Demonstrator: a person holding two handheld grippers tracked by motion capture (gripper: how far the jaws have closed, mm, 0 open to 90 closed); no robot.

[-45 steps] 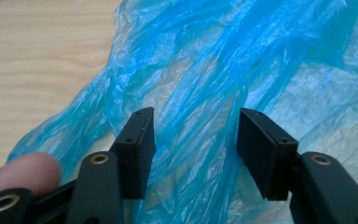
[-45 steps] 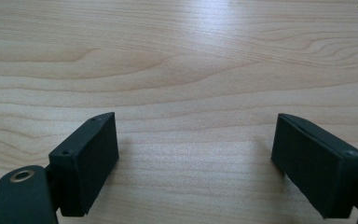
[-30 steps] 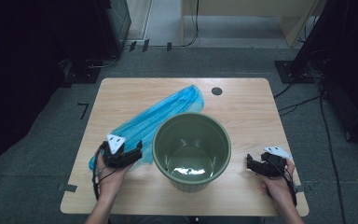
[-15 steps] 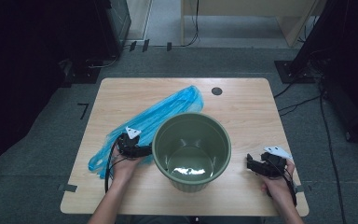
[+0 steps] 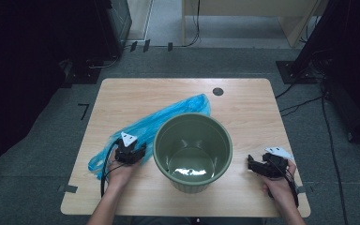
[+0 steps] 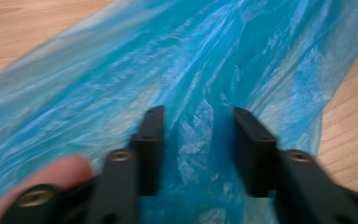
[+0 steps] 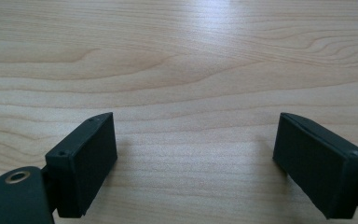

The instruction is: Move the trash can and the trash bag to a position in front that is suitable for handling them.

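A green bucket is seen standing near the front middle of a wooden table, and everything else is placed around it. A blue plastic bag is spread flat on the tabletop, running from behind the bucket's far rim down past its left side. The left gripper is held just left of the bucket, lowered onto the bag's lower stretch. In the left gripper view its jaws have just been closing and are seen narrowed; a raised fold of the blue film is caught in the gap between the two black pads, with more film spread ahead of and beside them. Whether the pads already press on the fold cannot be told. The right gripper is kept to the right of the bucket, well apart from the bag. Its jaws are seen standing wide, with bare wood between them and nothing held.
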